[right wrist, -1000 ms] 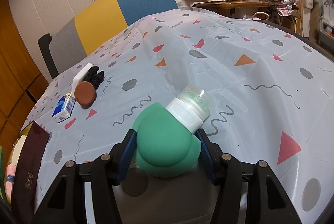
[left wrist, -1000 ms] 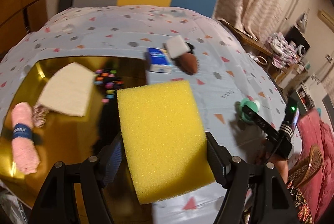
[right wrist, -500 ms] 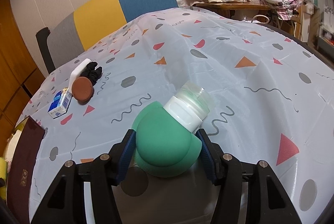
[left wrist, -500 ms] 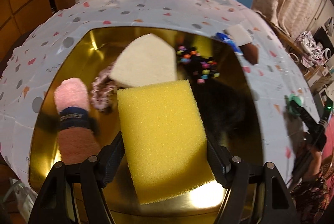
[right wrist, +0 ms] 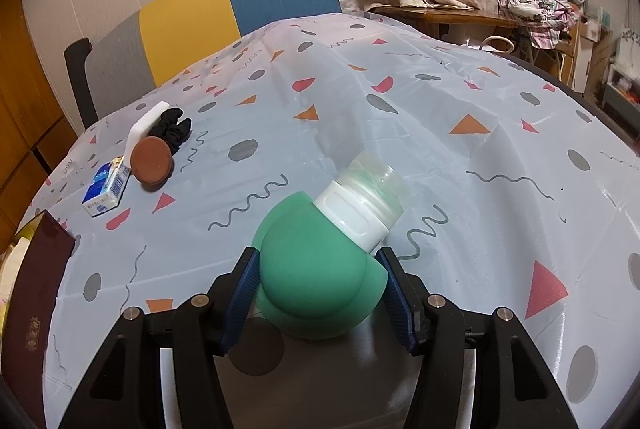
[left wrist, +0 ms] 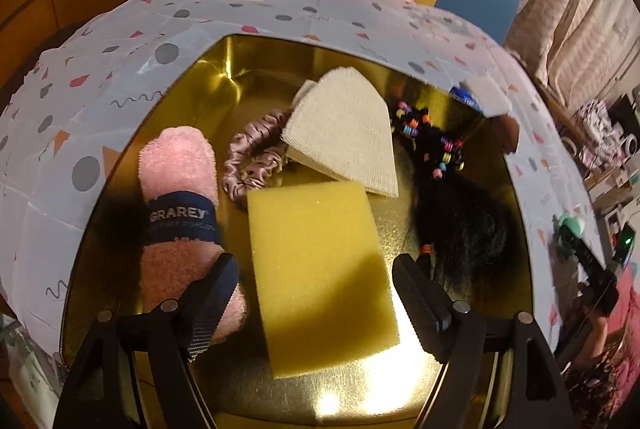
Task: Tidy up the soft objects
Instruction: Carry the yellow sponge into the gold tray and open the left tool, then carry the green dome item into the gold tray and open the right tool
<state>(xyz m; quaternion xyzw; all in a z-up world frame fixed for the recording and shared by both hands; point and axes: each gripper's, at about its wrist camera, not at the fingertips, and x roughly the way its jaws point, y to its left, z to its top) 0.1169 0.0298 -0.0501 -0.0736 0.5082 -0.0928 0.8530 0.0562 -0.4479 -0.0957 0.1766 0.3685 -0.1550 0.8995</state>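
Left hand-held gripper spread wide around the sponge lying in the tray: probably light, compressible foam, best pinched across its long edges.

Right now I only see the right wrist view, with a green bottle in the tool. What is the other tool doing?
Observer: The left tool hangs open over a gold tray.
Operator: Is anything under it?
Observer: A yellow sponge lies flat in the tray, between the fingers with a gap on each side.
Operator: What else is in there?
Observer: A rolled pink towel with a dark blue band lies left of the sponge.
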